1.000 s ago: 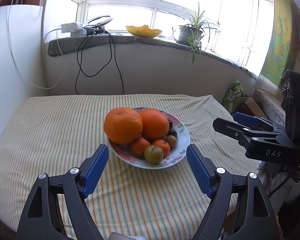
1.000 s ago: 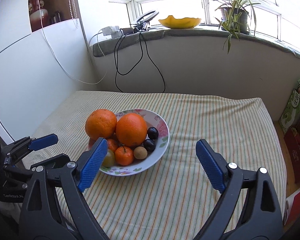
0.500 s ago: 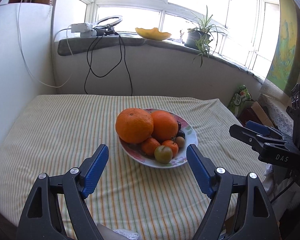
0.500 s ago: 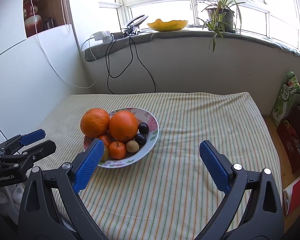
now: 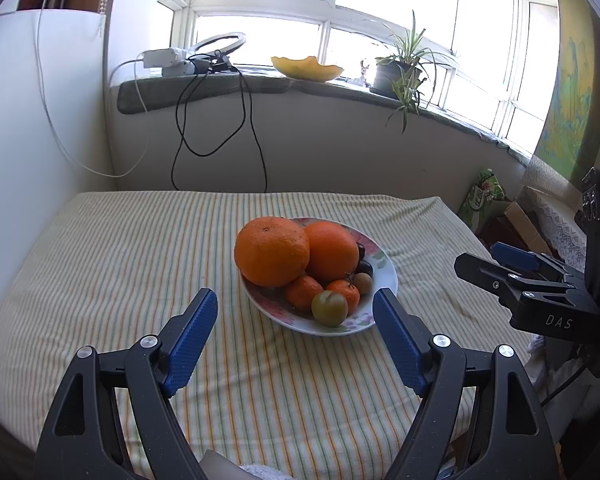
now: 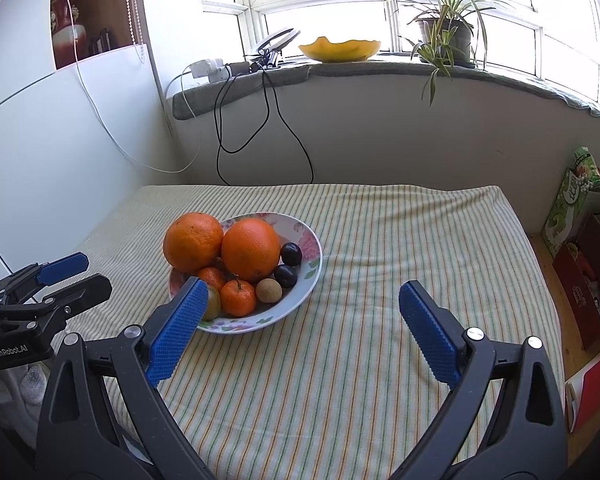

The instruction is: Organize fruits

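Both grippers' jaws gape empty; right gripper [image 6: 298, 302] half-hides greenish fruit [image 6: 212, 303] in bowl [image 6: 312, 276]

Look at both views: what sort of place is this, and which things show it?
Probably a room in a home: a striped tablecloth under a floral fruit bowl, a potted plant on the windowsill.

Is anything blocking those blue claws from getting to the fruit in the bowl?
Nothing visible does. Only bare striped cloth lies between the open left gripper and the bowl; the right gripper is open too.
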Available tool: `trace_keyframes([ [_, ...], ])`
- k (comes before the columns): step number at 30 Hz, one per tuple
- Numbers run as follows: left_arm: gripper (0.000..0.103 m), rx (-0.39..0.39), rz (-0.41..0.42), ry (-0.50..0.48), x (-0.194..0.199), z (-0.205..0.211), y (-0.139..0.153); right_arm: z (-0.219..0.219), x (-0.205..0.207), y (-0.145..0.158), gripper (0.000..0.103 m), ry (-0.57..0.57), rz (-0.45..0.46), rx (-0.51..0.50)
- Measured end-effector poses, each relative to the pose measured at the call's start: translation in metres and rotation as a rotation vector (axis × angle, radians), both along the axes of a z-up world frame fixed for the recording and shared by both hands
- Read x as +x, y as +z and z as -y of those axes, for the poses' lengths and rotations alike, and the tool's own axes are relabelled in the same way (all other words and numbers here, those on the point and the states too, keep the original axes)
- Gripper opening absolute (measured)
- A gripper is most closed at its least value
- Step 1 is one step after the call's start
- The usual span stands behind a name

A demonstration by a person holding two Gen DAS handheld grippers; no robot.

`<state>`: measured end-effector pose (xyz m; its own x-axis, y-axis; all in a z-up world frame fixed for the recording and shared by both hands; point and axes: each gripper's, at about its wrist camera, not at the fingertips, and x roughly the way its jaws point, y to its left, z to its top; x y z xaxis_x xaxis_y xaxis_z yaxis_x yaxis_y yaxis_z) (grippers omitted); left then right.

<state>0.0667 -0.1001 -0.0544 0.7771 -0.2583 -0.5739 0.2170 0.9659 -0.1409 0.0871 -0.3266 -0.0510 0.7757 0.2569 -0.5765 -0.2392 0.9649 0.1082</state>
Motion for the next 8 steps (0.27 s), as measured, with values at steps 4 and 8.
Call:
trace_keyframes([
  [4, 0.08, 0.0, -0.001, 0.005, 0.0007, -0.0003, -0.0005, 0.0003, 0.0011, -0.0018, 0.098, 0.0, -0.004, -0.001],
  [8, 0.08, 0.004, 0.006, 0.005, 0.0009, -0.0005, -0.0002, 0.0022, 0.0022, -0.003, 0.098, -0.004, -0.007, -0.001],
])
